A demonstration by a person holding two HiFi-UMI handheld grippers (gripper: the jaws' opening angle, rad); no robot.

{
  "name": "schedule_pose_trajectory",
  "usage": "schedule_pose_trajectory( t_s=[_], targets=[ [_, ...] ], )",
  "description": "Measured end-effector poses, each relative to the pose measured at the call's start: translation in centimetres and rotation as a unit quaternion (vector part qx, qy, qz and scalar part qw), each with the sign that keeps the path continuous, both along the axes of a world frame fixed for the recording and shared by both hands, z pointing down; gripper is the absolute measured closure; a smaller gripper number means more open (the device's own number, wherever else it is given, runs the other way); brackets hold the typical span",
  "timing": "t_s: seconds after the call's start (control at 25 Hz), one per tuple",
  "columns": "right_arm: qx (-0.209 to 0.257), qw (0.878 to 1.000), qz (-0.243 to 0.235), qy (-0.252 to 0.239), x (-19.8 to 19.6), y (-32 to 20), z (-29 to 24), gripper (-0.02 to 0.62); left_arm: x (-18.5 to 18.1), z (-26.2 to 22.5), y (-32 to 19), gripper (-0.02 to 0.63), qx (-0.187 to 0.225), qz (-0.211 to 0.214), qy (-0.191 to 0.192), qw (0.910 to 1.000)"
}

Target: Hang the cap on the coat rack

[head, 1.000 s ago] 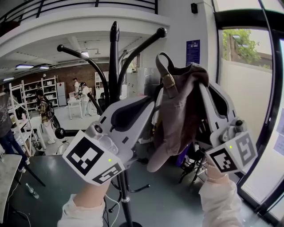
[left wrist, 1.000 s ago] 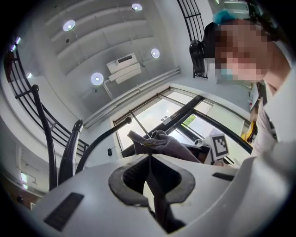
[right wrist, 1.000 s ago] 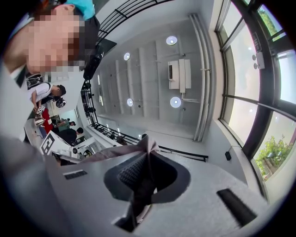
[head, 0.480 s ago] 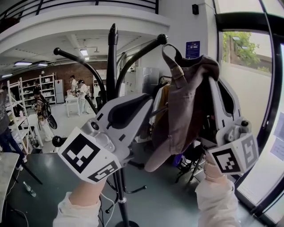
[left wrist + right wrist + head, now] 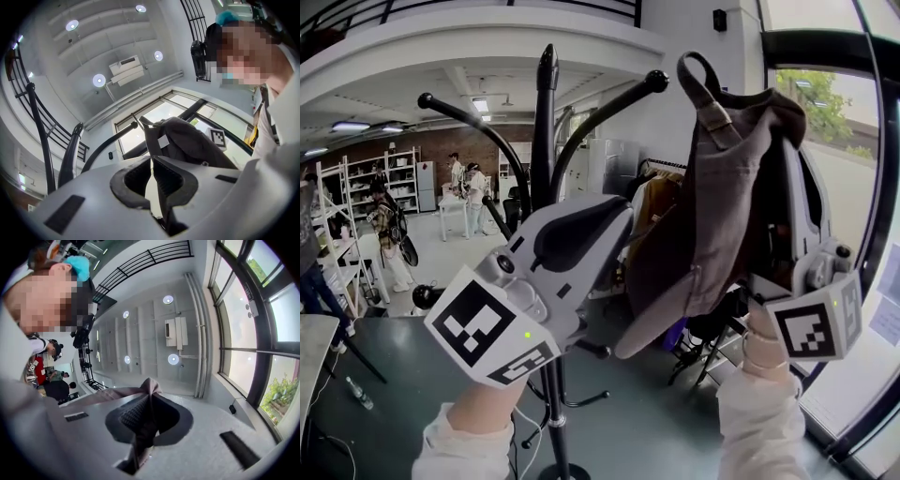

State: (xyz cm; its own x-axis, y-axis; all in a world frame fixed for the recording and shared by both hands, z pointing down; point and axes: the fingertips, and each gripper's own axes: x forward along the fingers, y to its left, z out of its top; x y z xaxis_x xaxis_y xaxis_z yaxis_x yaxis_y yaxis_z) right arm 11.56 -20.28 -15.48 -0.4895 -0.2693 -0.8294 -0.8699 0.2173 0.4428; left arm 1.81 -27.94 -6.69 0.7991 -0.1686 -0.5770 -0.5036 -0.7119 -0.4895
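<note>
Right tool [image 5: 149,414] pinching soft brown fabric cap [image 5: 722,206] | left tool [image 5: 152,180] closed | coat rack [image 5: 544,122] black, curved arms

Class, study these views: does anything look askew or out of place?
Nothing damaged. The cap dangles crumpled from the right gripper, brim down, strap loop up beside a coat rack hook, not yet hung.

Slim gap btwn cap [image 5: 722,206] and nearest hook tip [image 5: 655,81] — pole [image 5: 545,122] & left gripper [image 5: 614,220] block the left side.

Both forearms reach upward, the left gripper [image 5: 614,220] closed on nothing, the right gripper [image 5: 792,164] clamped on the cap [image 5: 712,216].
</note>
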Motion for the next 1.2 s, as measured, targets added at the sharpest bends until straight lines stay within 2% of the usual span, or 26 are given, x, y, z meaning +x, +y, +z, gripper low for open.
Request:
schedule_pose_trajectory(
  t_s=[0.16,0.32,0.48,0.8,1.0,1.2],
  targets=[
    [-0.009,1.0,-0.016,0.003,-1.1,-0.6,0.3,0.58,-0.3,0.5,-0.1,0.581,0.0,0.005,0.0,1.0],
    [-0.014,1.0,-0.01,0.014,-1.9,-1.6,0.1,0.58,-0.2,0.3,0.0,0.581,0.003,0.006,0.0,1.0],
    [-0.041,0.999,0.007,-0.008,-1.2,-2.8,0.7,0.58,-0.6,0.7,0.3,0.581,0.004,0.007,0.003,1.0],
    [-0.058,0.998,0.002,0.02,-2.2,-3.6,0.7,0.58,-0.5,0.8,0.8,0.581,-0.008,0.004,0.0,1.0],
    [-0.072,0.997,-0.009,0.025,-1.6,-4.8,0.4,0.58,0.6,0.9,0.6,0.581,-0.013,0.0,-0.009,0.9999],
    [-0.109,0.993,-0.029,0.028,-2.3,-7.2,1.3,0.58,1.0,1.4,0.0,0.581,-0.023,0.002,-0.014,0.9996]
  ],
)
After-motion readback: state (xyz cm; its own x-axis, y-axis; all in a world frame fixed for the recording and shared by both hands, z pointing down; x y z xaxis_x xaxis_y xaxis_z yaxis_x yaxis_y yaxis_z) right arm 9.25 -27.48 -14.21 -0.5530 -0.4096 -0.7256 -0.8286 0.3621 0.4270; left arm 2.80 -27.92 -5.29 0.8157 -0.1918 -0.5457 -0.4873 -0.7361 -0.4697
